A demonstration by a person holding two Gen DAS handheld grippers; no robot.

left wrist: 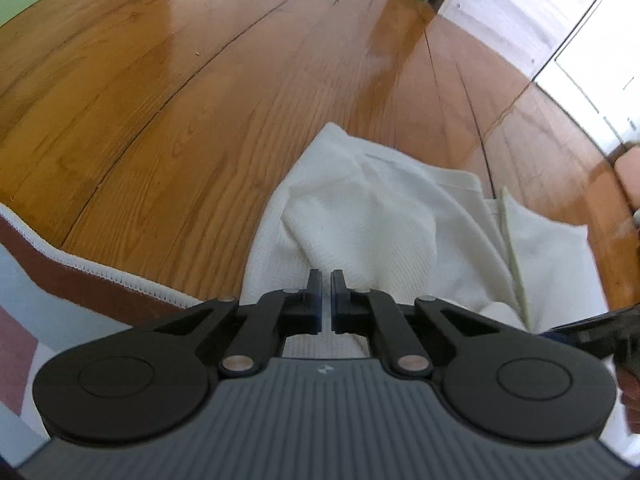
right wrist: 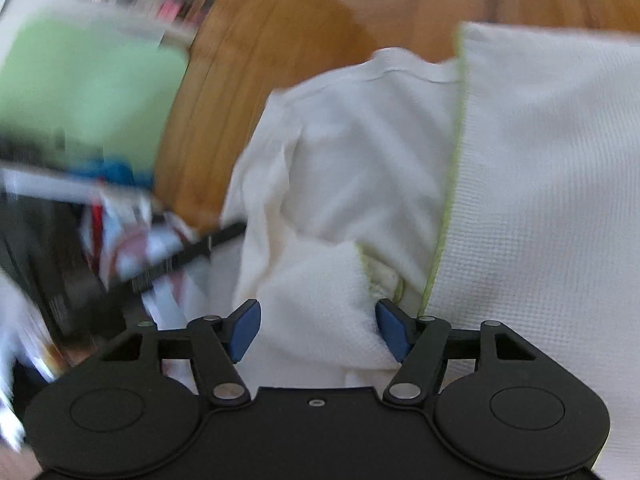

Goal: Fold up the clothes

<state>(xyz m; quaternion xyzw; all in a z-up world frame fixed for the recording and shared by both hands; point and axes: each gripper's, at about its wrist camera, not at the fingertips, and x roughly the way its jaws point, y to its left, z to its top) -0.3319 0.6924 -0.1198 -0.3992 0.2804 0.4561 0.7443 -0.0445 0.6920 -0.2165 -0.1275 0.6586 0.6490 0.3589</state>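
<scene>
A white waffle-knit garment with a pale green trim lies crumpled on the wooden floor. My left gripper sits over its near edge with the jaws nearly closed on a thin fold of the white cloth. In the right wrist view the same garment fills the right half. My right gripper is open, its blue pads on either side of a bunched white fold. The right view is blurred by motion.
A rug with a white stitched edge lies at the left. A green mat and a cluttered pile of papers lie to the left in the right wrist view. A white door and wall stand at the far right.
</scene>
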